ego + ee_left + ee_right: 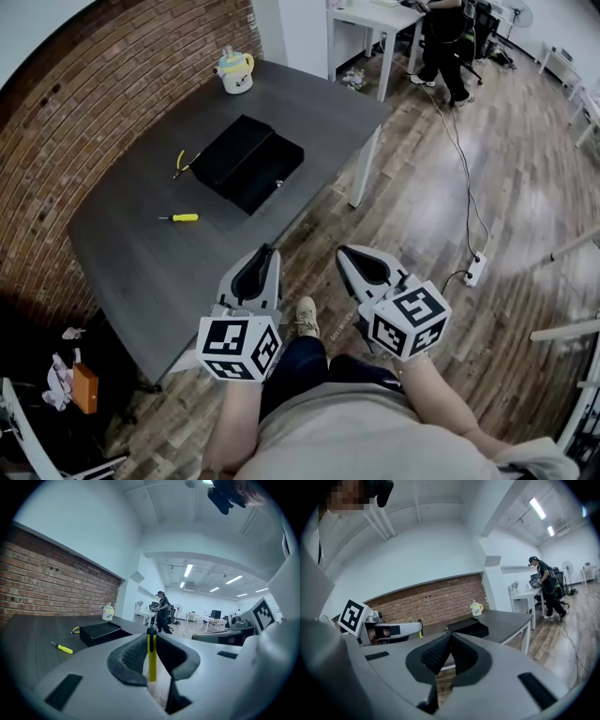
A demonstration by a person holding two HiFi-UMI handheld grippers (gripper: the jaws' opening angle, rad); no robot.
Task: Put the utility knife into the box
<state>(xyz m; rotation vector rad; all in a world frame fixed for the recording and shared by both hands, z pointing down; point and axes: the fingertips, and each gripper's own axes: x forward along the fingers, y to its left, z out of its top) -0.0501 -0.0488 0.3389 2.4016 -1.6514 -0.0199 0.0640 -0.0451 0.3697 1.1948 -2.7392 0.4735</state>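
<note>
Head view: left gripper (265, 255) and right gripper (349, 253) side by side, the open black box (248, 161) on the table (141, 262) well ahead of their fingertips. Left gripper view: jaws pinching the yellow utility knife (151, 656), black tip at the fingertips. Right gripper view: jaws pressed together, nothing between.

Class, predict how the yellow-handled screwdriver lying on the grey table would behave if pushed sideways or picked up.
The screwdriver lies flat on the table; its rounded-looking handle would probably roll if nudged. Slim and small compared with the box, it is likely light and stiff.
</note>
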